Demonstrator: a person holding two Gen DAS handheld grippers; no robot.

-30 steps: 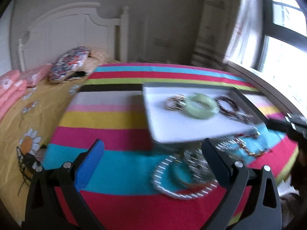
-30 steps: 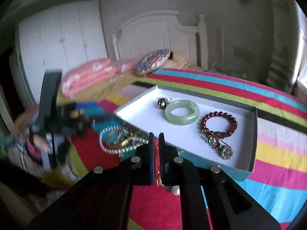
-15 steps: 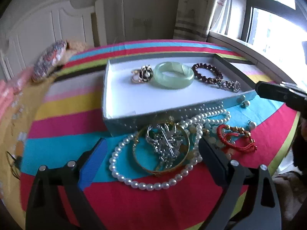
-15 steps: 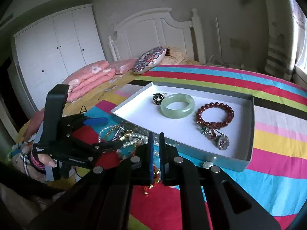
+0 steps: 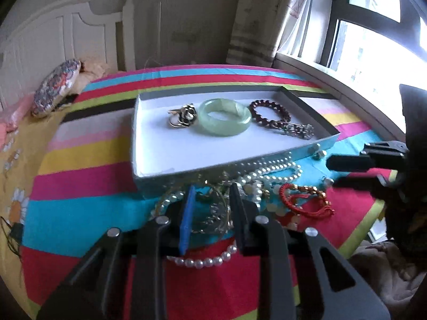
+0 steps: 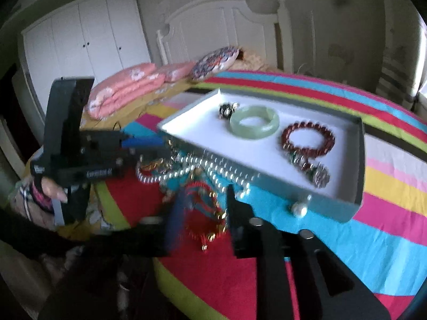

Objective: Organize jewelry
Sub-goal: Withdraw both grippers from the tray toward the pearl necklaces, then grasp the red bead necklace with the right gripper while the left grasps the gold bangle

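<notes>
I count the job as partly done. The tray (image 5: 149, 144) on the striped bedspread (image 5: 80, 184) already holds a flower ring (image 5: 186, 114), a green bangle (image 5: 225, 117), a dark red bead bracelet (image 5: 269, 112) and a silvery pendant (image 5: 301, 129). Still loose on the bedspread, just in front of the tray's near wall, lie a pearl necklace (image 5: 269, 168), a gold bangle (image 5: 210, 213) with a silvery brooch (image 5: 217, 214) inside it, a red cord bracelet (image 5: 304, 197) and a few single pearls (image 6: 299, 209), so most of the pile is left.

My left gripper (image 5: 210, 205) is closing over the gold bangle and brooch; they sit between the jaws, but I cannot see the pads pressing on them yet. My right gripper (image 6: 204, 213) is opening, with the red cord bracelet showing in the gap, not pinched.

Compared with a second ago, the left jaws stood wide and farther back from the pile; now they are narrow and right over it. The right jaws were clamped tight together then and now show a gap, blurred by movement
</notes>
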